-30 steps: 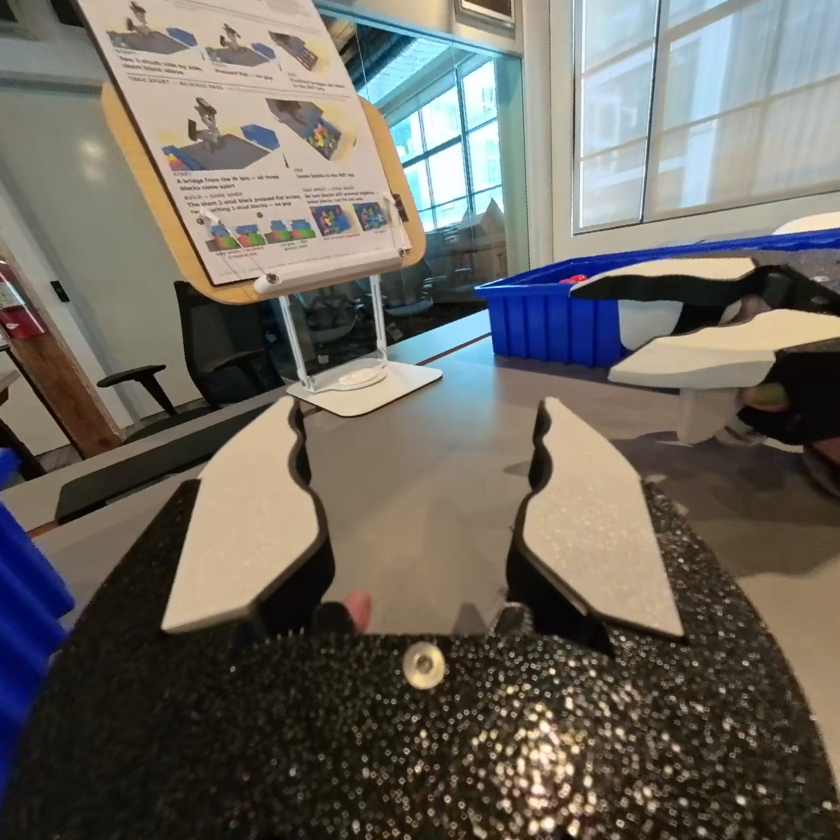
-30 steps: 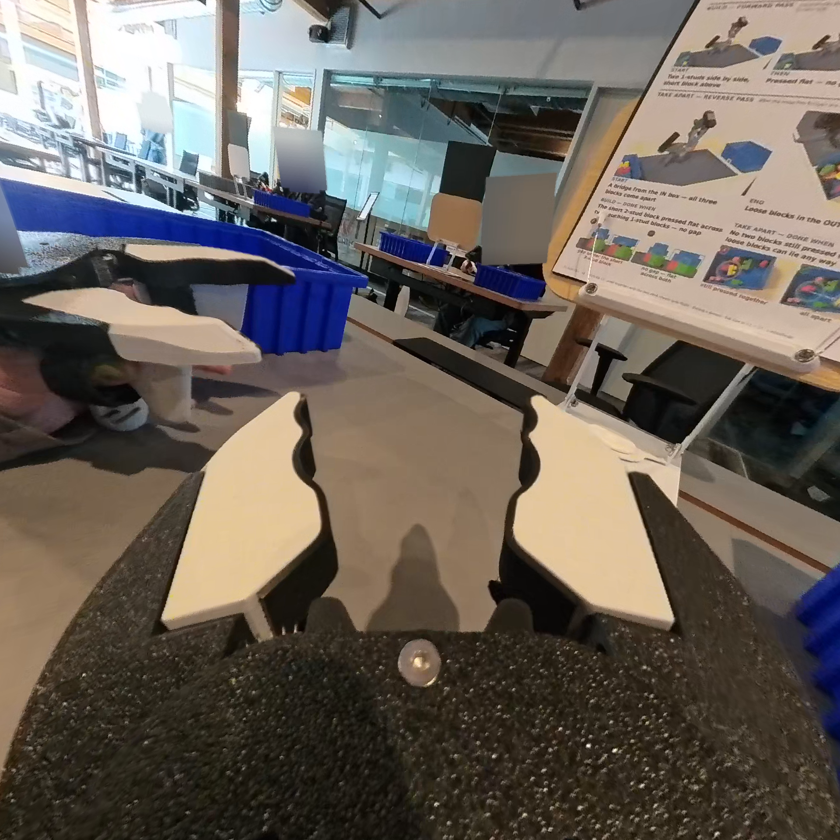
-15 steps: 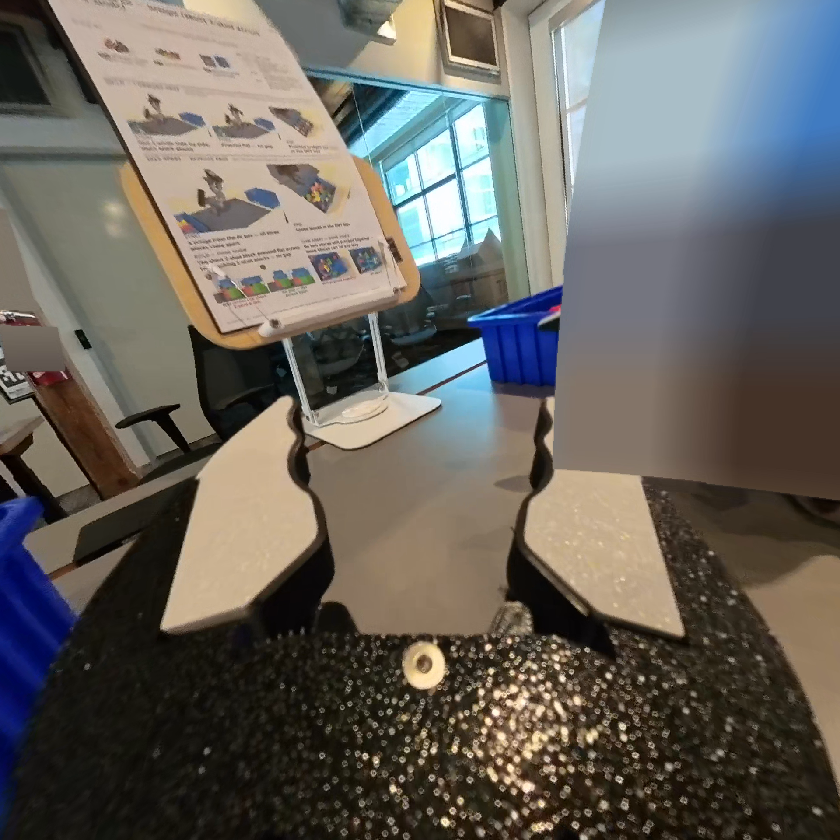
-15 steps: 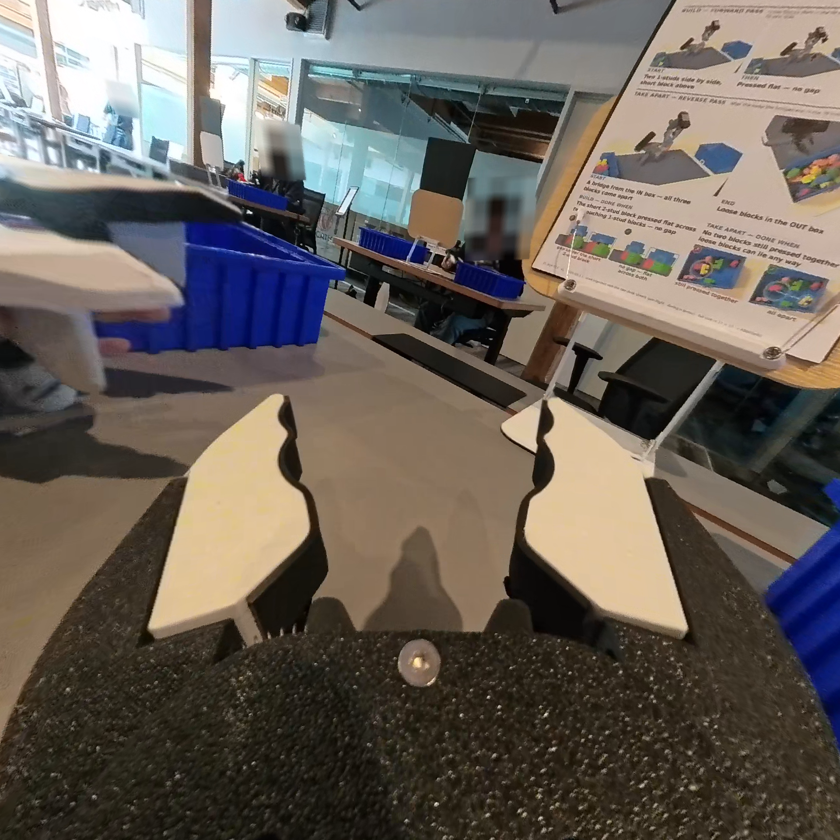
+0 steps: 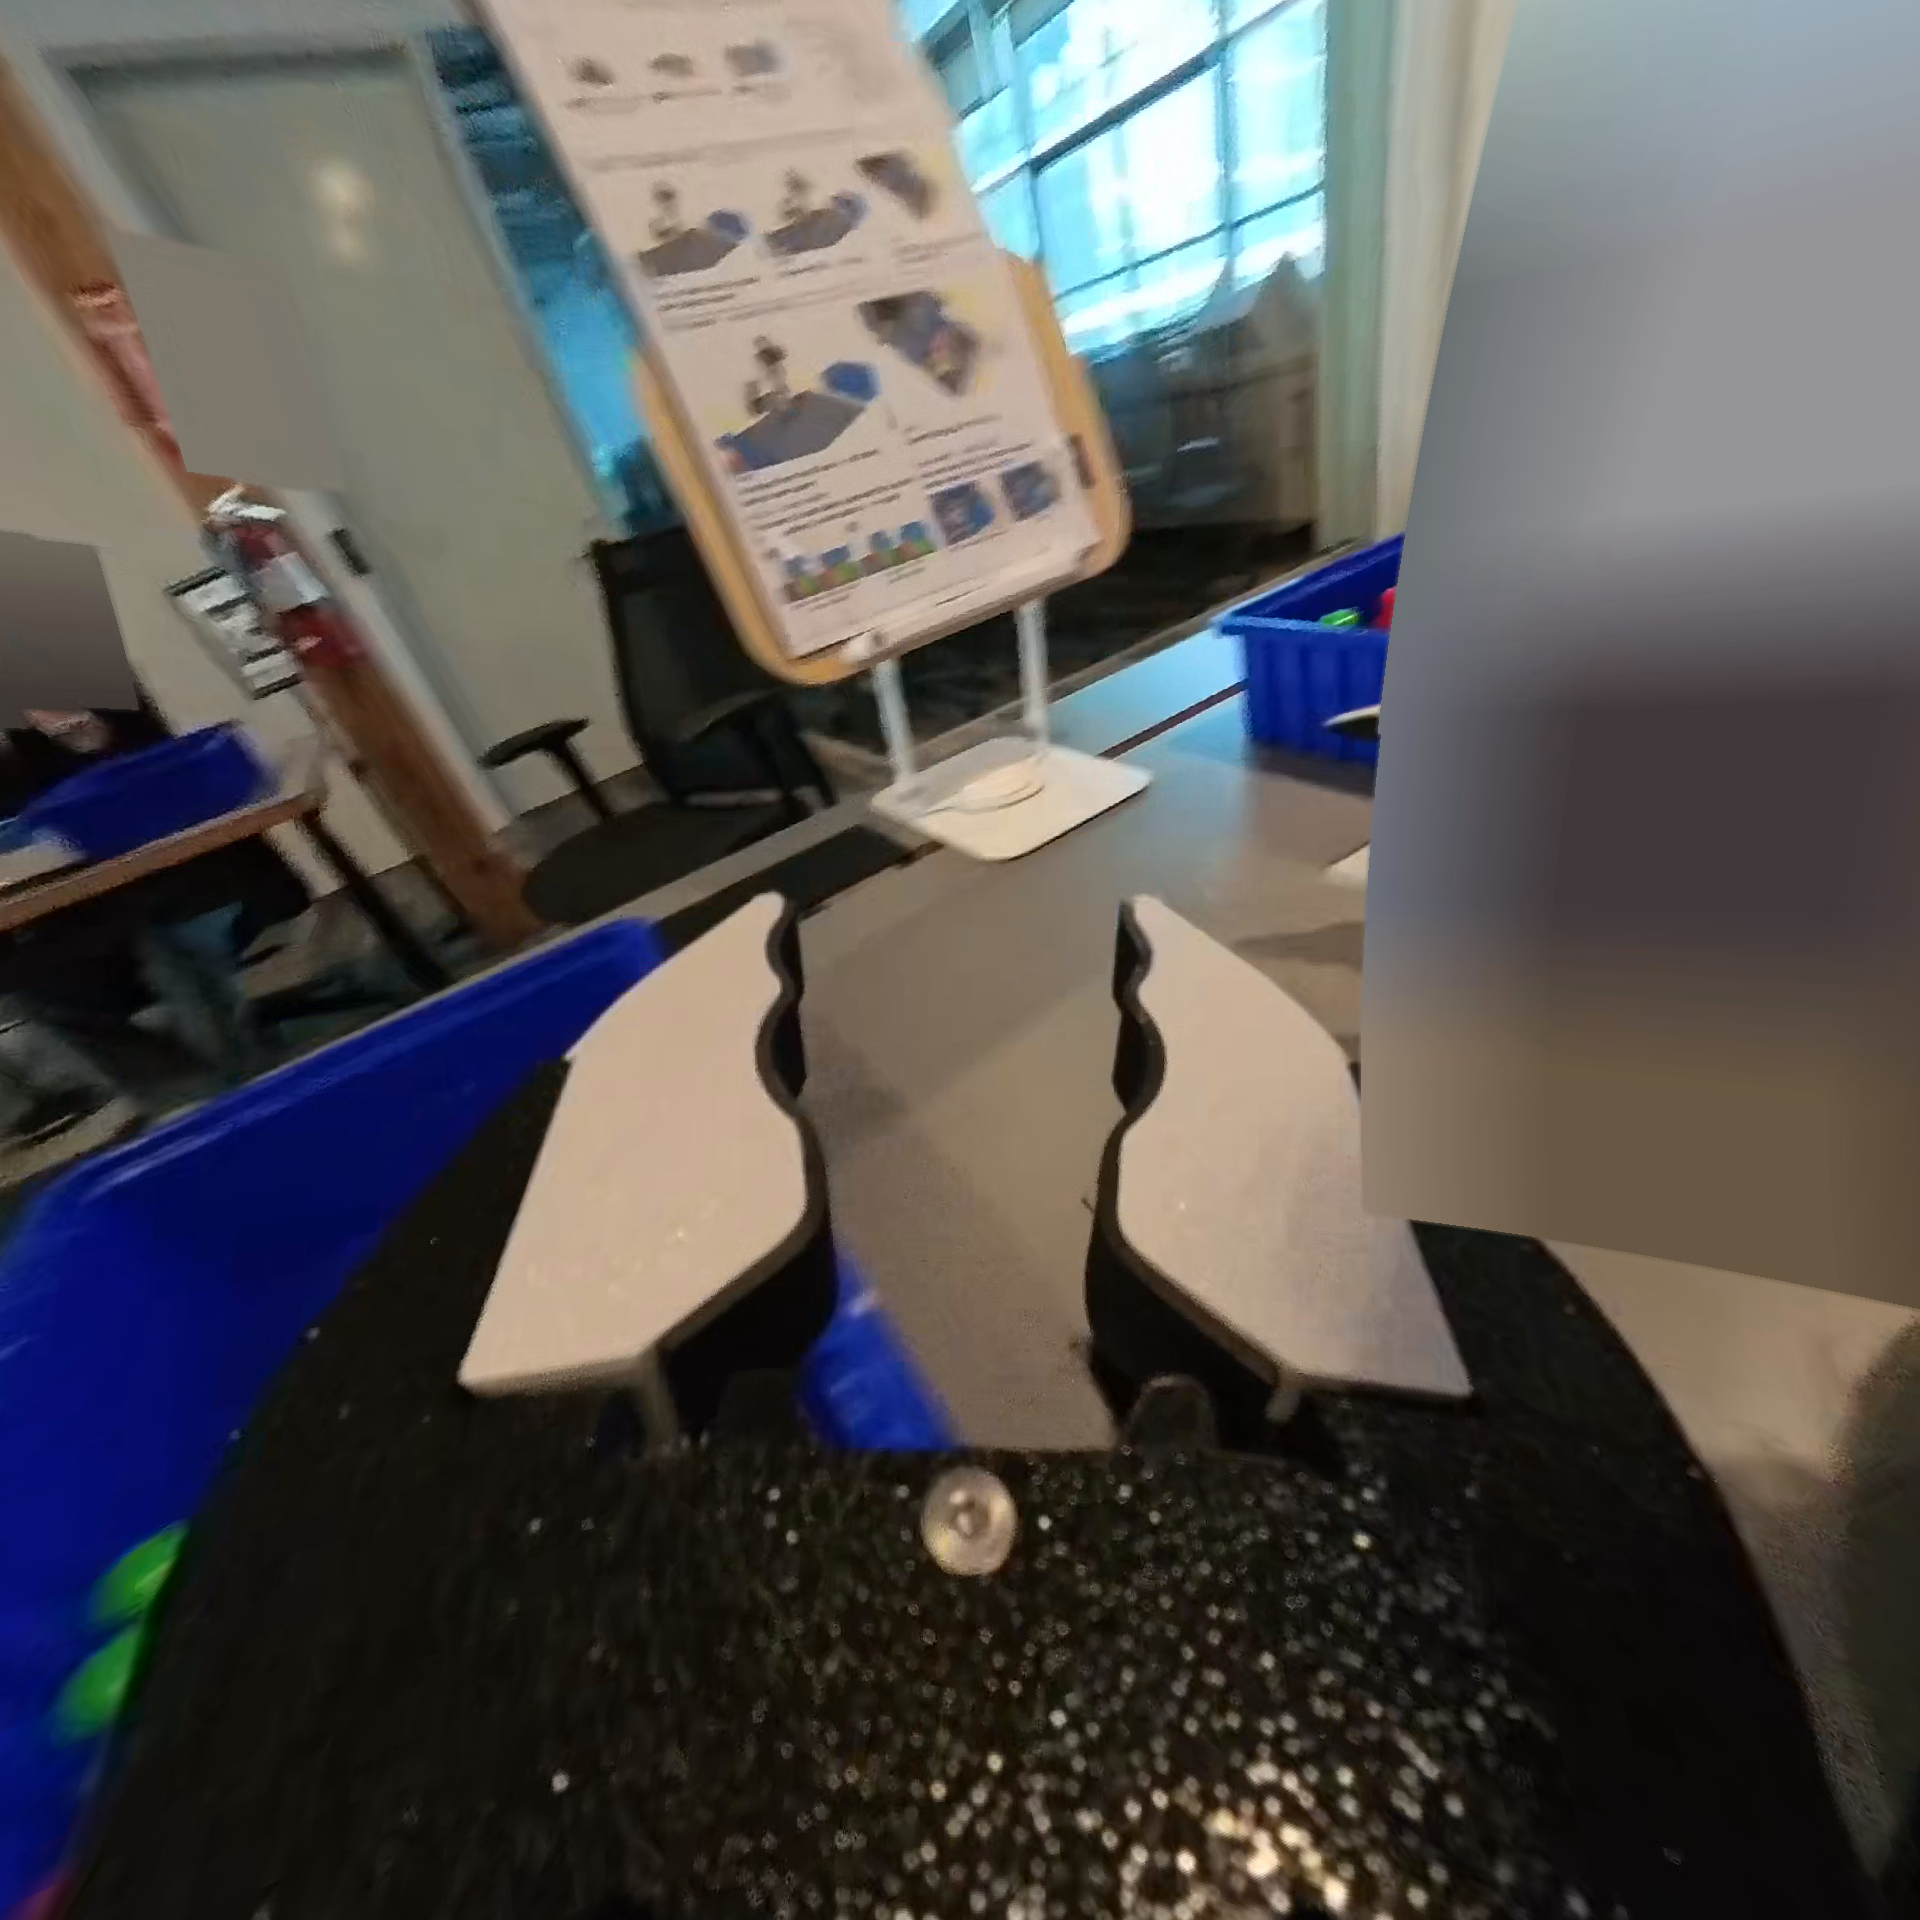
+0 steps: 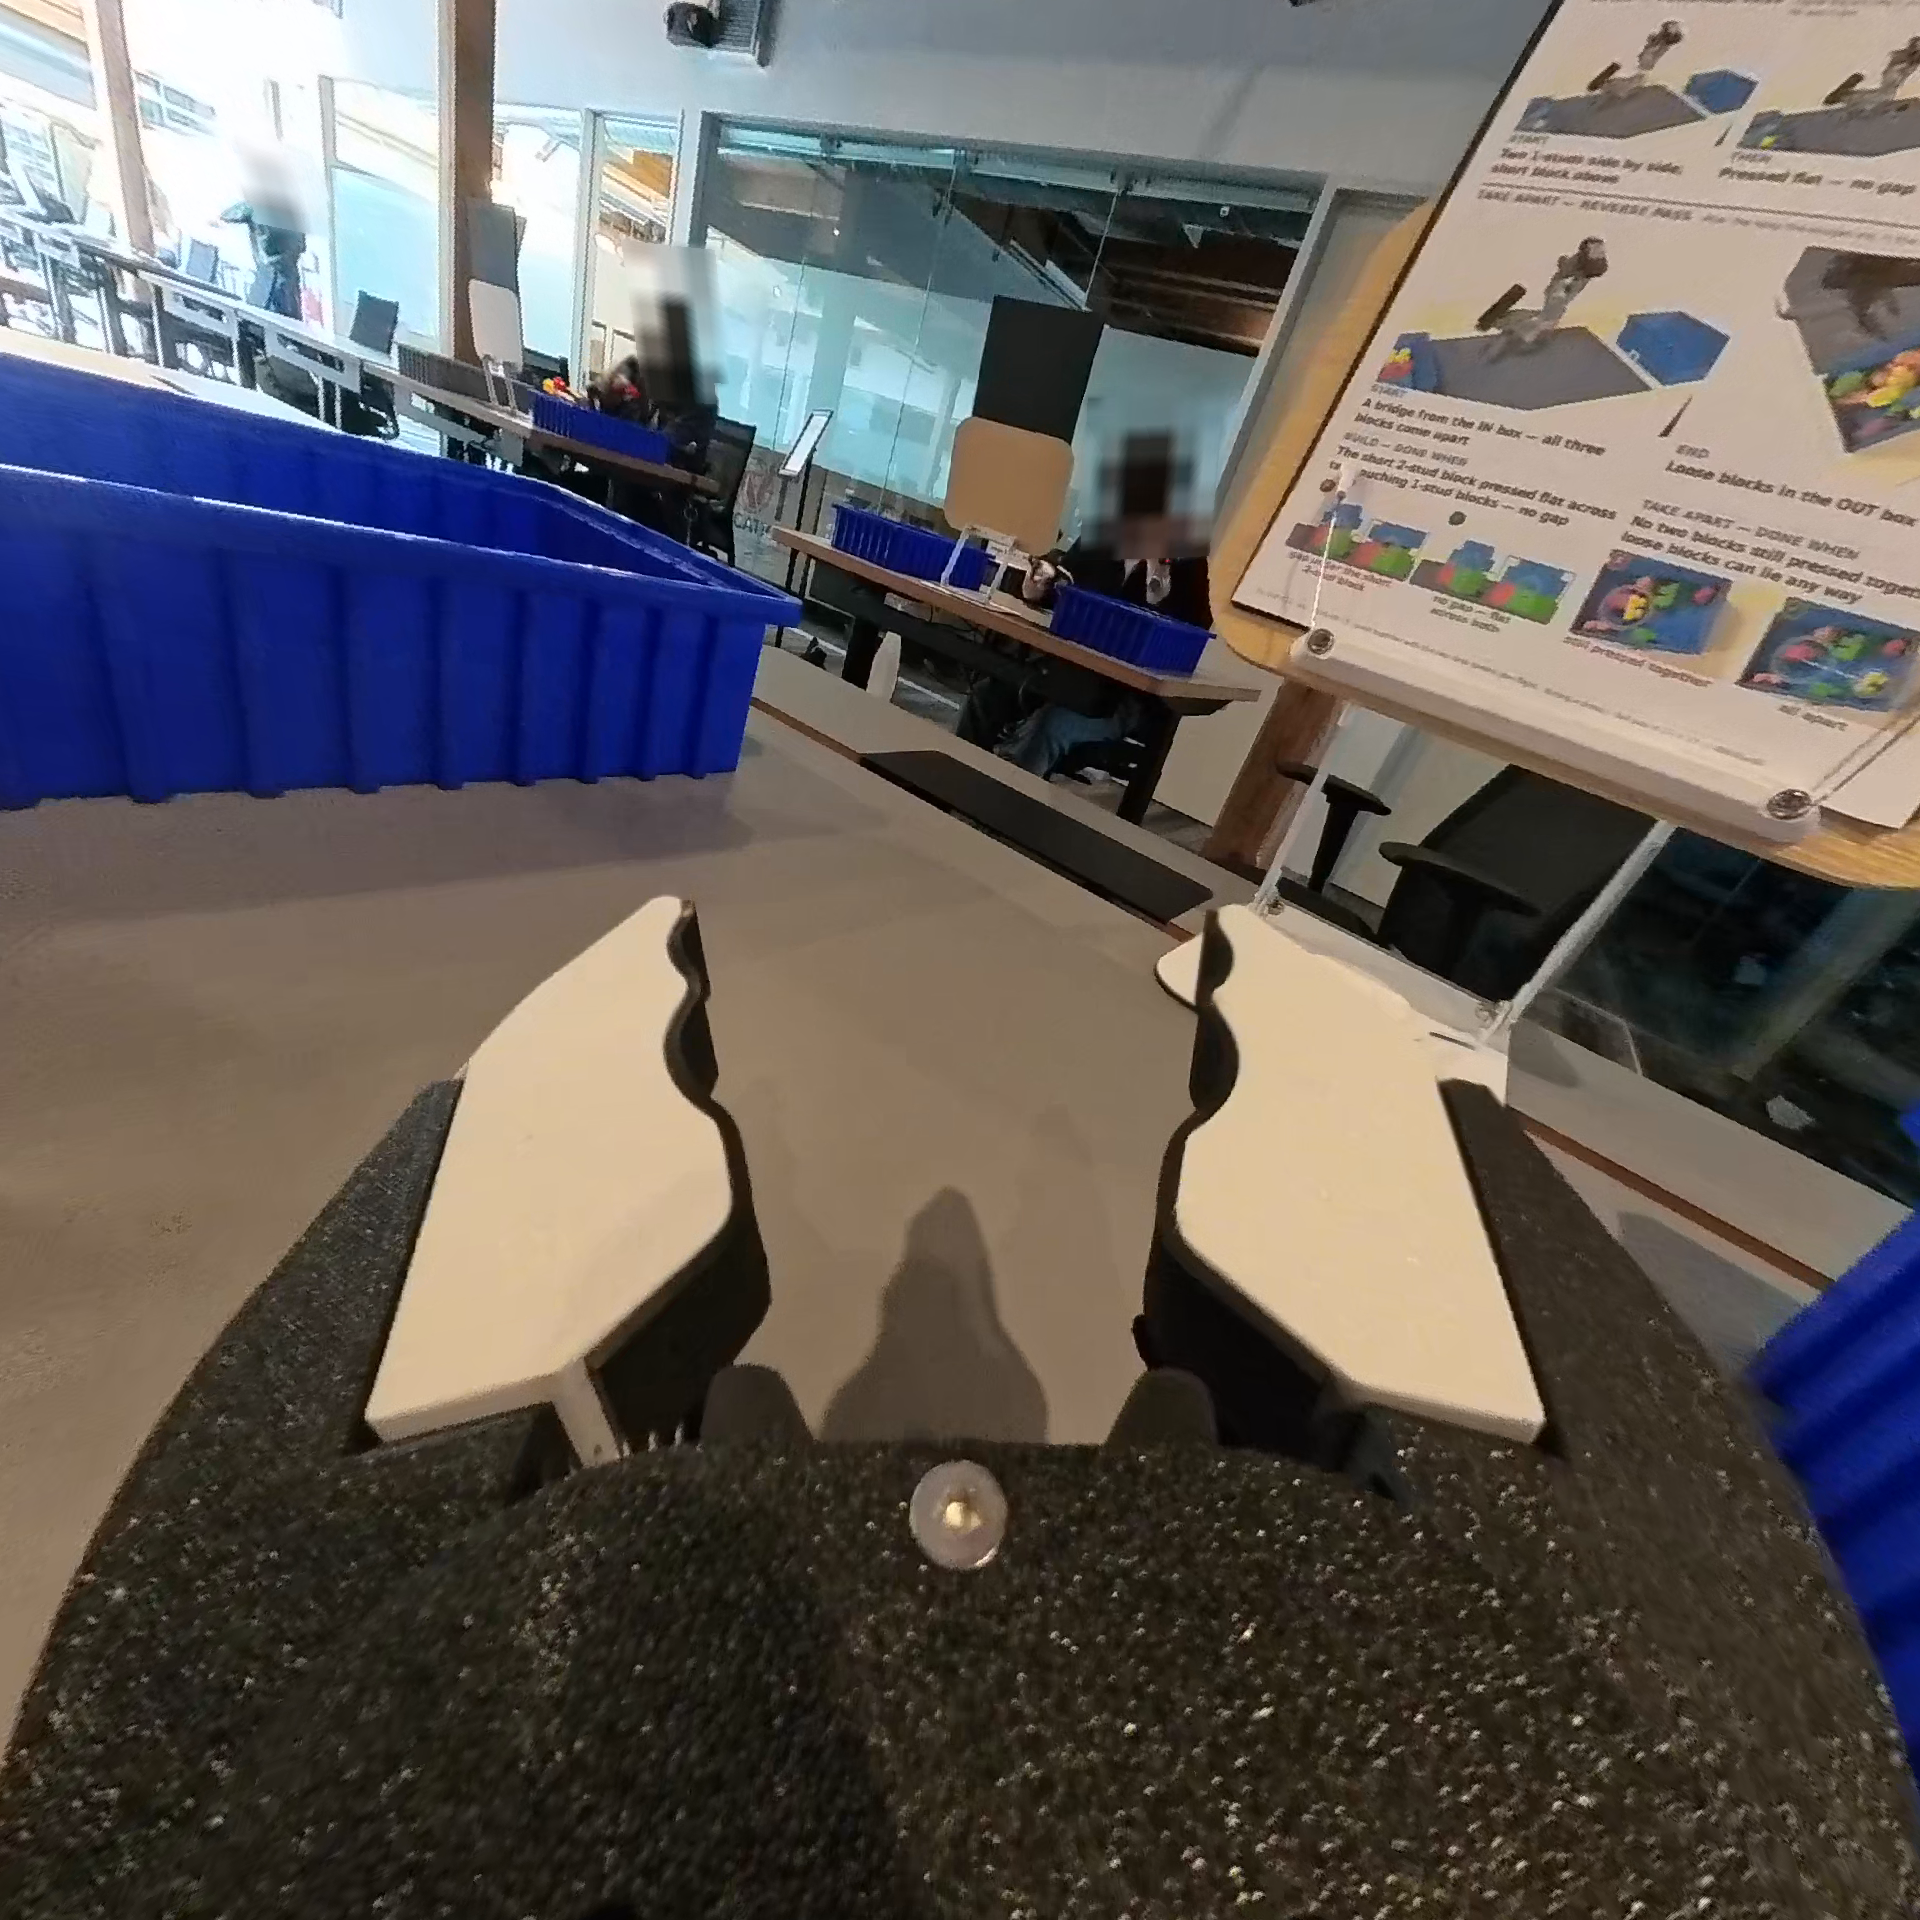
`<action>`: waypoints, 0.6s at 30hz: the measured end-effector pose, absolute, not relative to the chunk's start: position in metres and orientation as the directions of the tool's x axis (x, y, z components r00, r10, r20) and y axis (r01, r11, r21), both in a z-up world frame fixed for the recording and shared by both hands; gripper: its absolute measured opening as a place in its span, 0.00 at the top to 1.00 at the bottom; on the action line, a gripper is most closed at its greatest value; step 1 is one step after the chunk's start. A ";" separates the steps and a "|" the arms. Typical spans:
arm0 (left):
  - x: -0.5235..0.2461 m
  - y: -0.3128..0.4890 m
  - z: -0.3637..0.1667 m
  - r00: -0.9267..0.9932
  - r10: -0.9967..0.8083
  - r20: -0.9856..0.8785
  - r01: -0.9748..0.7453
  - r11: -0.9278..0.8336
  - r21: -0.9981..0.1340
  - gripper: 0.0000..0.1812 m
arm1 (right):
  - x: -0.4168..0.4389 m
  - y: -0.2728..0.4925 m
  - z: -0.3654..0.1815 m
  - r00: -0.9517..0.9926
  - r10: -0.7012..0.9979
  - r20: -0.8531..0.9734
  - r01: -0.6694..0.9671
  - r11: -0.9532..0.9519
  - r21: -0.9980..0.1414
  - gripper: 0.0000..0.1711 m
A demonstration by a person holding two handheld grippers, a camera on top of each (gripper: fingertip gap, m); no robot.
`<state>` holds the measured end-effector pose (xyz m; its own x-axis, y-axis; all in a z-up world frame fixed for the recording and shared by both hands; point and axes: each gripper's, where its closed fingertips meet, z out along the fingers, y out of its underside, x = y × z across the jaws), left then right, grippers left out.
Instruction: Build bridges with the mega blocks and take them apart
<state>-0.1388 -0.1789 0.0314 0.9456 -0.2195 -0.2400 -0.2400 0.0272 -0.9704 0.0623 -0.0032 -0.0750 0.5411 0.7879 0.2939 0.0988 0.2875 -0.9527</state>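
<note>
My left gripper (image 5: pixel 956 925) is open and empty, its jaws fairly close together. It hovers at the rim of a blue bin (image 5: pixel 260 1195) on my left. Blurred green blocks (image 5: pixel 125 1600) show inside that bin at the lower left. A second blue bin (image 5: pixel 1309 665) at the right holds coloured blocks (image 5: pixel 1351 613). My right gripper (image 6: pixel 945 925) is open wide and empty above the bare grey table (image 6: pixel 260 987). In the right wrist view one blue bin (image 6: pixel 312 644) stands to the left. The edge of the other blue bin (image 6: pixel 1849 1403) shows at the right.
An instruction board on a white stand (image 5: pixel 831 364) rises at the table's far edge and also shows in the right wrist view (image 6: pixel 1662 364). Black chairs (image 5: pixel 686 675) stand behind it. Other tables with blue bins (image 6: pixel 1132 623) and people lie beyond.
My left gripper has swung left to the left bin's rim and its jaws have narrowed. It has left the right wrist view. My right gripper has turned slightly and stays open.
</note>
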 end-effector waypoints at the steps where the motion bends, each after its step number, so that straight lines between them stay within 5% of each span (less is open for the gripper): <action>1: -0.163 -0.186 0.034 0.952 -0.156 -0.265 -0.268 0.003 -0.964 0.68 | 0.062 -0.003 -0.076 0.539 0.789 0.296 0.102 0.288 -0.952 0.48; 4: -0.223 -0.205 0.038 0.930 -0.049 -0.365 -0.367 -0.064 -0.928 0.67 | 0.060 -0.004 -0.077 0.532 0.792 0.300 0.110 0.286 -0.952 0.49; 8: -0.242 -0.224 0.021 0.816 -0.337 -0.470 -0.516 -0.056 -0.855 0.64 | 0.057 -0.005 -0.080 0.518 0.802 0.298 0.115 0.281 -0.953 0.50; 18: -0.241 -0.228 -0.060 0.775 -0.623 0.103 -0.359 -0.570 -0.739 0.71 | 0.053 -0.008 -0.084 0.497 0.808 0.316 0.135 0.288 -0.948 0.51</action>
